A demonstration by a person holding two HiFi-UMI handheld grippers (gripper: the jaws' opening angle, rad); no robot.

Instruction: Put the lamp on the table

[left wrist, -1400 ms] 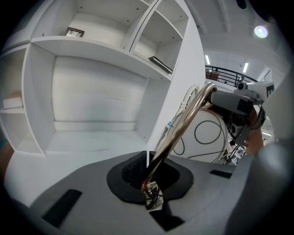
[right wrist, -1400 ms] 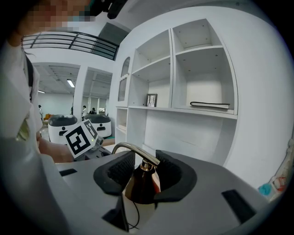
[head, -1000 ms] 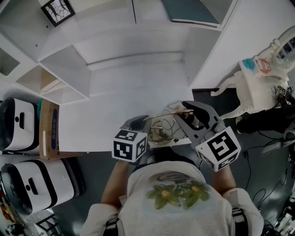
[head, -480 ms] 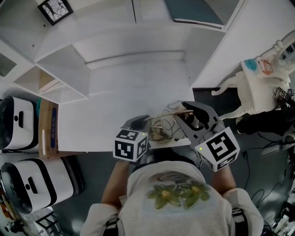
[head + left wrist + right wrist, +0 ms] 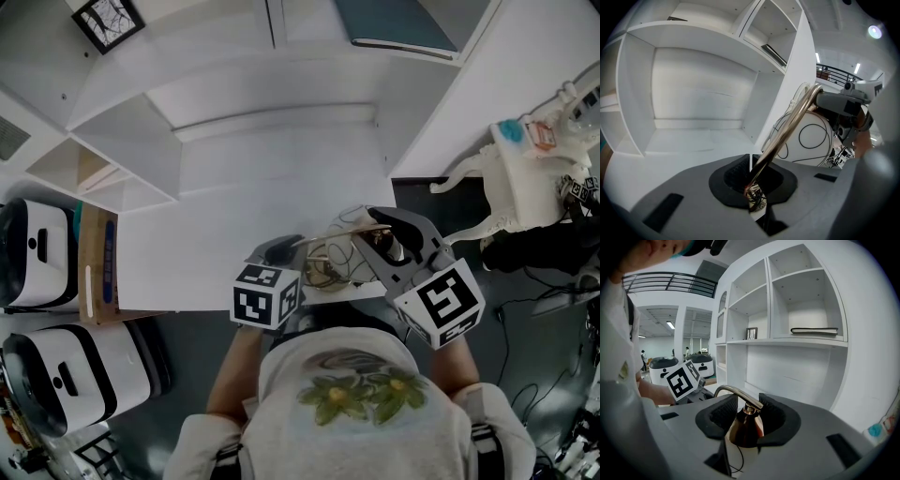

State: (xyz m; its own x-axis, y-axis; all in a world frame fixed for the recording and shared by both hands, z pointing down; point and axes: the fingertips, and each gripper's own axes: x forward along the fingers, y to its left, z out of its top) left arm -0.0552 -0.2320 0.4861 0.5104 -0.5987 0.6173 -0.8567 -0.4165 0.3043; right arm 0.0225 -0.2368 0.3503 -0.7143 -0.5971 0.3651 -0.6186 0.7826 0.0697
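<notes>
The lamp (image 5: 330, 257) has a curved brass tube, a brass bell-shaped socket and a white round part wound with black cord. It hangs just over the near edge of the white table (image 5: 234, 234). My left gripper (image 5: 284, 247) is shut on the lower end of the brass tube (image 5: 780, 140); the white round part (image 5: 812, 139) shows behind it. My right gripper (image 5: 382, 236) is shut on the brass socket (image 5: 742, 426), with the tube arching leftwards out of it towards the left gripper's marker cube (image 5: 683, 379). Both hold the lamp close to the person's chest.
A white shelf unit (image 5: 141, 150) stands along the table's left and back, with a framed picture (image 5: 111, 21) and a dark book (image 5: 389, 23) on it. Two white machines (image 5: 56, 375) and a cardboard box (image 5: 98, 267) are at the left. A white ornate table (image 5: 525, 178) is at the right.
</notes>
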